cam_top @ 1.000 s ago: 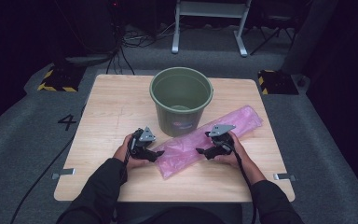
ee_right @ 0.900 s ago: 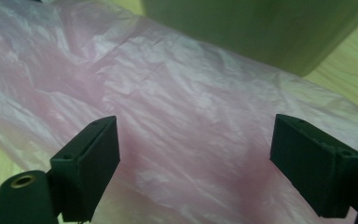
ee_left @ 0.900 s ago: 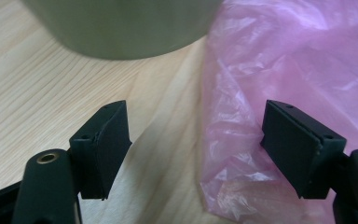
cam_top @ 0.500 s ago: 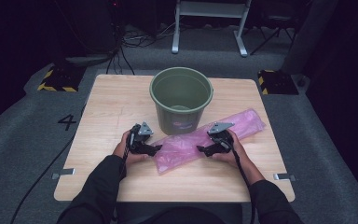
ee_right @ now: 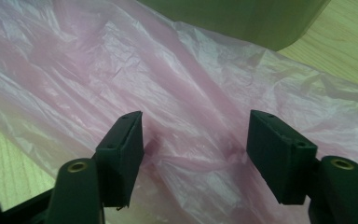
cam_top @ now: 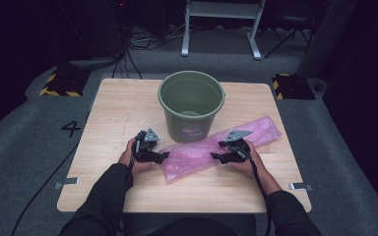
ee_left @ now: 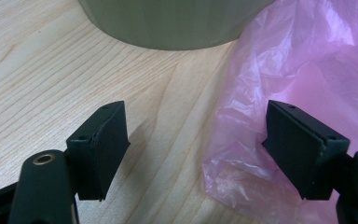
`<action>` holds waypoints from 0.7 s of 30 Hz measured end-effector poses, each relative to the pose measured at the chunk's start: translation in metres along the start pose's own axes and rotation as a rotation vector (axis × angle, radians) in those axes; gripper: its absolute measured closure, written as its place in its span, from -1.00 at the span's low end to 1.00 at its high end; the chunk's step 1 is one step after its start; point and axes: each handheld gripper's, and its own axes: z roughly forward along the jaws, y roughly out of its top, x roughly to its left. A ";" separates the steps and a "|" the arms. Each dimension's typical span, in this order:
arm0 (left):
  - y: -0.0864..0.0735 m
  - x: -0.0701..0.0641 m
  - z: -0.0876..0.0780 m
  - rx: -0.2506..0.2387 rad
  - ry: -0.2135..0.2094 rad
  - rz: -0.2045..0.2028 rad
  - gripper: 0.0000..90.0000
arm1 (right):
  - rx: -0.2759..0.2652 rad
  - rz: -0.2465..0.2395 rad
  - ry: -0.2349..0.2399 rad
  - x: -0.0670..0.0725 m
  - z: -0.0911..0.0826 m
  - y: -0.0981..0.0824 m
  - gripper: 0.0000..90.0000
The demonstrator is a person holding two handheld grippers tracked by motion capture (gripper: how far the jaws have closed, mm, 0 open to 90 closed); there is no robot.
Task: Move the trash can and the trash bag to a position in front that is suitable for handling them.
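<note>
A crumpled pink plastic bag (cam_top: 211,150) lies flat on the wooden table (cam_top: 118,113), stretched from the front middle toward the right rear. Just behind it stands an empty green bucket (cam_top: 192,105). My left gripper (cam_top: 163,156) is open at the bag's near left end; in the left gripper view the bag's edge (ee_left: 242,154) reaches in between the jaws beside the right one. My right gripper (cam_top: 214,157) is open low over the bag's middle, and the pink film (ee_right: 191,121) spans the gap between its jaws, with the bucket's wall (ee_right: 242,18) beyond.
The bucket (ee_left: 168,23) stands close ahead of both grippers. Bare wood (ee_left: 51,70) lies left of the left gripper. The table's front edge (cam_top: 187,209) is near the person's forearms. Grey floor with cables and a metal stand (cam_top: 221,24) surrounds the table.
Both grippers have closed in slightly on the bag, the left toward its end and the right onto its middle. The bag and bucket have stayed in place.
</note>
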 end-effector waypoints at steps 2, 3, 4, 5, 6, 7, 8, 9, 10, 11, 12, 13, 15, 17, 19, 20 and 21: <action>-0.001 0.001 -0.001 -0.004 -0.009 0.003 -0.49 | 0.006 -0.009 0.007 0.000 -0.001 0.000 -0.19; -0.001 0.002 -0.001 0.001 -0.018 0.005 -0.49 | 0.014 -0.021 0.009 0.000 -0.001 0.001 -0.25; -0.002 0.003 -0.002 0.003 -0.021 0.007 -0.49 | 0.028 -0.037 0.007 0.001 -0.002 0.001 -0.41; -0.003 0.004 -0.003 0.001 -0.024 0.011 -0.49 | 0.033 -0.053 0.004 0.001 -0.004 0.002 -0.53; -0.003 0.004 -0.003 -0.001 -0.025 0.007 -0.49 | 0.024 -0.060 0.014 0.002 -0.006 0.003 -0.57; -0.003 0.005 -0.003 0.001 -0.025 0.008 -0.49 | 0.009 -0.066 0.035 0.002 -0.010 0.003 -0.61; -0.004 0.006 -0.003 0.001 -0.025 0.006 -0.49 | 0.001 -0.082 0.051 0.003 -0.013 0.004 -0.67; -0.004 0.006 -0.004 0.003 -0.016 0.010 -0.49 | -0.006 -0.094 0.051 0.004 -0.015 0.004 -0.65; -0.004 0.007 -0.004 -0.001 -0.018 0.004 -0.49 | -0.010 -0.102 0.058 0.006 -0.018 0.003 -0.65; -0.005 0.007 -0.004 -0.003 -0.016 0.000 -0.50 | -0.007 -0.114 0.083 0.008 -0.020 0.001 -0.66; -0.005 0.008 -0.005 0.001 -0.016 -0.001 -0.49 | 0.000 -0.134 0.093 0.010 -0.022 -0.003 -0.65; -0.006 0.009 -0.006 0.001 -0.014 -0.004 -0.49 | 0.013 -0.152 0.082 0.013 -0.022 -0.006 -0.66; -0.007 0.012 -0.007 0.003 -0.007 -0.001 -0.50 | 0.040 -0.168 0.062 0.015 -0.022 -0.013 -0.65; -0.008 0.013 -0.007 0.000 -0.011 -0.006 -0.49 | 0.041 -0.166 0.043 0.014 -0.021 -0.015 -0.65; -0.008 0.013 -0.007 0.001 -0.013 -0.005 -0.49 | 0.022 -0.156 0.028 0.012 -0.019 -0.014 -0.65; -0.008 0.014 -0.007 0.001 -0.014 -0.004 -0.49 | 0.019 -0.150 0.021 0.012 -0.017 -0.014 -0.66; -0.007 0.014 -0.007 0.001 -0.015 -0.003 -0.49 | 0.014 -0.145 0.016 0.011 -0.015 -0.013 -0.65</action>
